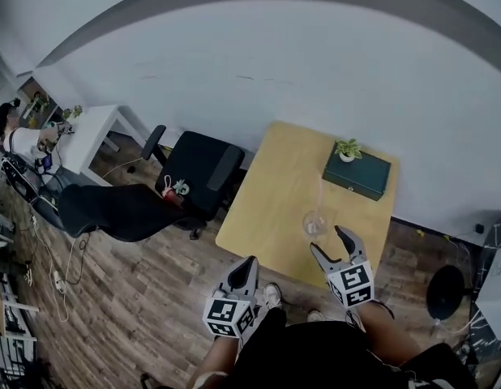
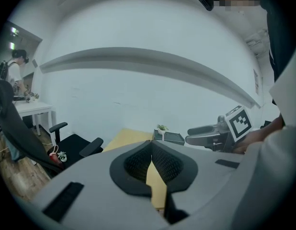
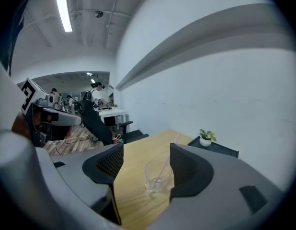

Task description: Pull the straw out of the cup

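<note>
Pale wood made up the single tabletop [image 1: 271, 189] ahead of me, and both tools were held low in front of my body, pointing forward and tipped a little downward. My left tool [image 1: 250, 260] hung off the tabletop's near left corner, over the floor, with its jaws closed together and nothing between them. My right tool [image 1: 330, 243] reached over the near edge with its jaws spread wide. One clear cup [image 1: 314, 223] stood upright on the tabletop just beyond those jaws, framed between them in the right gripper view but untouched. One pink straw [image 1: 319, 194] leaned inside the cup. Farther back I counted one dark green box [image 1: 360, 175] with one small potted plant [image 1: 347, 149] on top, and one black chair [image 1: 198, 173] beside the tabletop's left side.
</note>
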The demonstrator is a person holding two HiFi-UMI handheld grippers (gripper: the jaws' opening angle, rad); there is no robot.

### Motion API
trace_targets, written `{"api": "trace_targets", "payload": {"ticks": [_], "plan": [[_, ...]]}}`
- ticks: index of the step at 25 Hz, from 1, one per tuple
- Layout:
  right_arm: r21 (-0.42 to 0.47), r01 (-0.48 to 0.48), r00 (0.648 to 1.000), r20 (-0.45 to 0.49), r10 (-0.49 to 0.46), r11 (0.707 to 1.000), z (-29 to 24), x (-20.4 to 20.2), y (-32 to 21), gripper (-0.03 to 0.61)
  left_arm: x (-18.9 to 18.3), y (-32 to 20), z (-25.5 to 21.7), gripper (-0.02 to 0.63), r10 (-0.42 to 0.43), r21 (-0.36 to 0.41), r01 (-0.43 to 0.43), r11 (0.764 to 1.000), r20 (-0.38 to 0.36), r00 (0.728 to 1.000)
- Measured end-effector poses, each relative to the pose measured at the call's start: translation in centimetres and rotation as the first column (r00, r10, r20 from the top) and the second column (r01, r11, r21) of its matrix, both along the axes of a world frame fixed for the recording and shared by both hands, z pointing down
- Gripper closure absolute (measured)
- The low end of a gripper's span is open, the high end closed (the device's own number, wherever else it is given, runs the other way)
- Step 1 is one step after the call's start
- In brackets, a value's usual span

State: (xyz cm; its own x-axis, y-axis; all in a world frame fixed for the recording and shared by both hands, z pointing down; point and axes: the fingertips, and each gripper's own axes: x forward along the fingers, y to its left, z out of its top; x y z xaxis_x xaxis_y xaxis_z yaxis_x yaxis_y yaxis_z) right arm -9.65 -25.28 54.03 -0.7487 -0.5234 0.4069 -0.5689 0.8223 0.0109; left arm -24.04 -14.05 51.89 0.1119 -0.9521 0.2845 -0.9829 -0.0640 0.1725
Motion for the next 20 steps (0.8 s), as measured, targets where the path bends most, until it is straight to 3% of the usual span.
{"api": "trace_targets", "payload": {"ticks": [9,15,20], "plan": [[-0.016,-0.138,0.988,-0.067,0.137,0.99,3.1,-1.5,-4.8,0.283,-2.6,-5.5,1.0,0.595,0.13,0.003,-0.13,0.991,-0.007,0.991],[-0.052,-0.239,0.967,-0.102,0.233,0.97,4.9,-3.4,-6.9,0.287,-3.1,-7.5,1.8,0.595,0.261,0.002,-0.261,0.965,0.002,0.965],[-0.036,-0.308,0.945,-0.128,0.302,0.951,5.9,-3.5,-8.8,0.293,-3.9,-9.2,1.7,0.595,0.3,0.015,-0.3,0.954,-0.003,0.954]]}}
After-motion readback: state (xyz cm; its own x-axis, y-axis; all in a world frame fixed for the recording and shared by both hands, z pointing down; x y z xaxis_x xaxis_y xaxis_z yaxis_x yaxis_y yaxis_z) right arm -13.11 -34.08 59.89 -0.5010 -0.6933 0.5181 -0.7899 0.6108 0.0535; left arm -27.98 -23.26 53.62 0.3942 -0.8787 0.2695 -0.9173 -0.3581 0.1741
